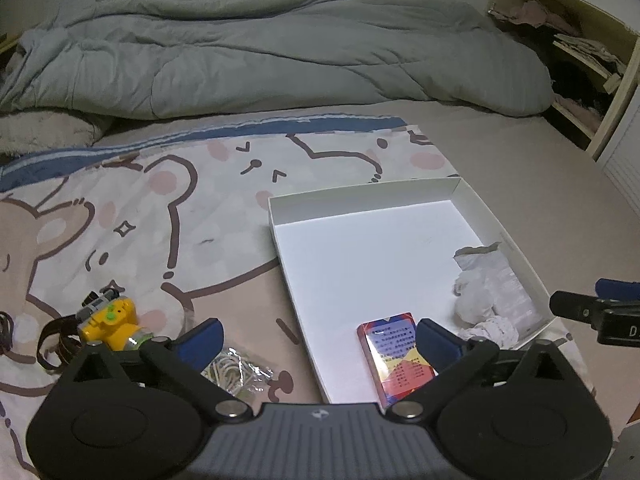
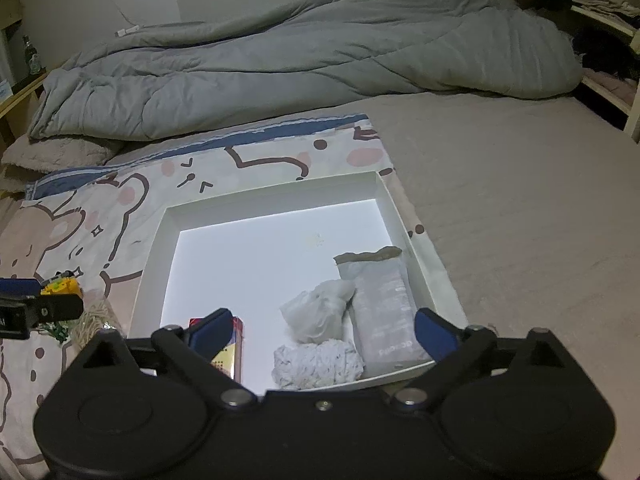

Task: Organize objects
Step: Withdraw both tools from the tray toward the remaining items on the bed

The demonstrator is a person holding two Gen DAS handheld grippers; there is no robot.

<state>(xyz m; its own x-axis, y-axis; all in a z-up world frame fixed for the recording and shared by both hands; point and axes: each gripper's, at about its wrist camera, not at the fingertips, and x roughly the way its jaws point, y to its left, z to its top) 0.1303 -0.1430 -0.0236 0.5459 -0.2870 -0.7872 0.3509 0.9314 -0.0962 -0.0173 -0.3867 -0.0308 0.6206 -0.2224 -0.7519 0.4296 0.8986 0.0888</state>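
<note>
While both grippers hang above the bed with their blue pads spread wide and nothing between them, the left gripper (image 1: pixel 318 340) sits over the near left wall of the white box (image 2: pixel 160 240) and the right gripper (image 2: pixel 324 334) over its near right corner. Nearest in the box lies a red and blue card pack (image 1: pixel 394 356), and beside it, toward the right wall, a crumpled white paper ball (image 2: pixel 318 362). Just beyond that rests a knotted plastic bag (image 2: pixel 316 310), touching a long frosted pouch (image 2: pixel 386 312) that lies along the right wall. Outside the box, on the cartoon bear sheet (image 1: pixel 160 208), sit a clear bag of rubber bands (image 1: pixel 236 368) and a yellow toy (image 1: pixel 114 322). Farther back lies a rumpled grey duvet (image 1: pixel 260 56).
</note>
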